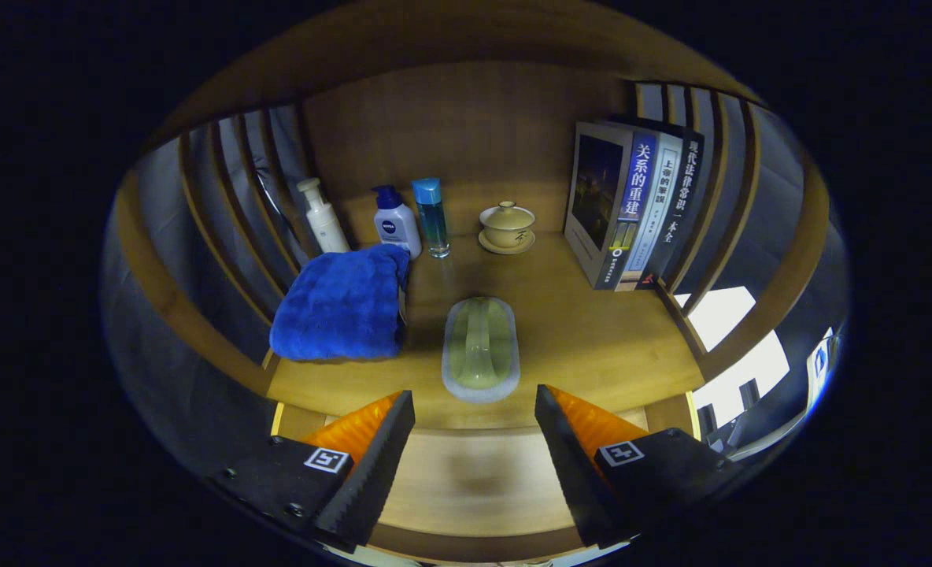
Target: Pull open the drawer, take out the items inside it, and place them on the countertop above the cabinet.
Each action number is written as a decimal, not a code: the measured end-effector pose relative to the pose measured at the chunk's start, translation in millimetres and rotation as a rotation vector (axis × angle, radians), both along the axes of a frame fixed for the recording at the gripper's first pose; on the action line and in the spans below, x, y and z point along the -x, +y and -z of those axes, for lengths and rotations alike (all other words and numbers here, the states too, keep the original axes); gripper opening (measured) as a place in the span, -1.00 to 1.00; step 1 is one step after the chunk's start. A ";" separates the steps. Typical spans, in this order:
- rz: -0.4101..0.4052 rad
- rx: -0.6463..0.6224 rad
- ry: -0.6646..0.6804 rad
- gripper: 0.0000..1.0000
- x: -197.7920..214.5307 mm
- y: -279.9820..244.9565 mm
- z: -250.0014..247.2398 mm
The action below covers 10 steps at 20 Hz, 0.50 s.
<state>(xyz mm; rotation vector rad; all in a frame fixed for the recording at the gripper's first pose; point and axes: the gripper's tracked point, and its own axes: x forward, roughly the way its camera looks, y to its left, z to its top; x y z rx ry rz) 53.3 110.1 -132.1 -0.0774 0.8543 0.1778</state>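
Fingers point(474, 441) apart and empty; translucent lidded box point(480, 349) on desk point(592, 346) just ahead looks light, rigid, slick: grip across its long sides.

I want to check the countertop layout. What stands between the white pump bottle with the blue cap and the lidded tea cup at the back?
In the gripper view, one blue-capped clear bottle stands between the pump bottle and the lidded cup. The gripper is open.
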 end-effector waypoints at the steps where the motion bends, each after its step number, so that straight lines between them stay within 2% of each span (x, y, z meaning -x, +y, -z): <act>1: -0.001 -0.009 -0.005 0.99 9.3 -0.7 -1.3; 10: -0.009 -0.005 -0.139 0.98 84.9 -27.0 -16.6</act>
